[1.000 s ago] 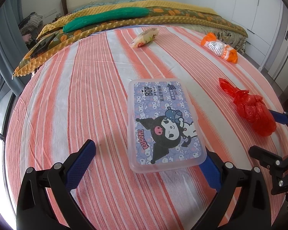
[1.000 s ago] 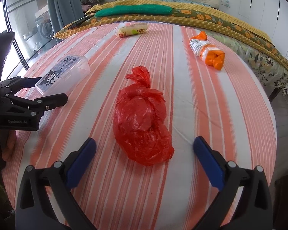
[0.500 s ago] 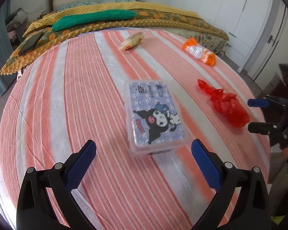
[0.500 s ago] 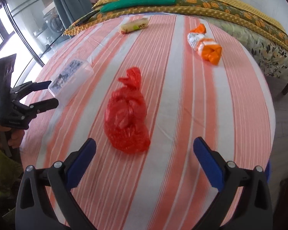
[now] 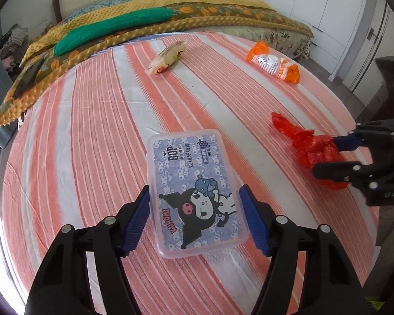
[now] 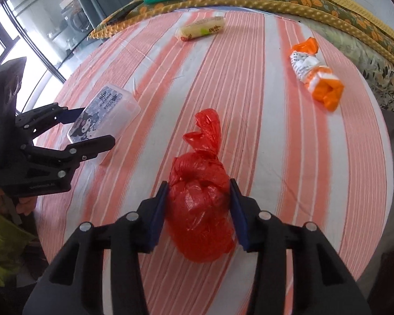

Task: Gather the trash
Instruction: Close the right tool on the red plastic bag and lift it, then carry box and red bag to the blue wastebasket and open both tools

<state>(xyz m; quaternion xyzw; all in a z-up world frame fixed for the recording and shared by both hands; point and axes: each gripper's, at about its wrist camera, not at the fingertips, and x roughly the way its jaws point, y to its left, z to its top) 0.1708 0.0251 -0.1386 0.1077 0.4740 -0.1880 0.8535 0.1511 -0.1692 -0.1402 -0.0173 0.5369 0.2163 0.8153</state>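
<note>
Two hand-held grippers are working over a round table (image 5: 92, 136) covered in an orange-and-white striped cloth. The left gripper (image 5: 195, 219) has just been closing its jaws, and its blue pads (image 5: 138, 220) are now pressing both long sides of a clear plastic box (image 5: 194, 191) with a cartoon label, sitting at about 6 o'clock in the left wrist view. The right gripper (image 6: 198, 210) has also just been closing, and its pads are squeezing the knotted red plastic bag (image 6: 201, 210), at 6 o'clock in its own view. An orange-and-white wrapped packet (image 6: 315, 76) is lying at 2 o'clock near the table's edge, and a yellowish snack wrapper (image 6: 201, 29) is lying at 12 o'clock, well apart from both.
</note>
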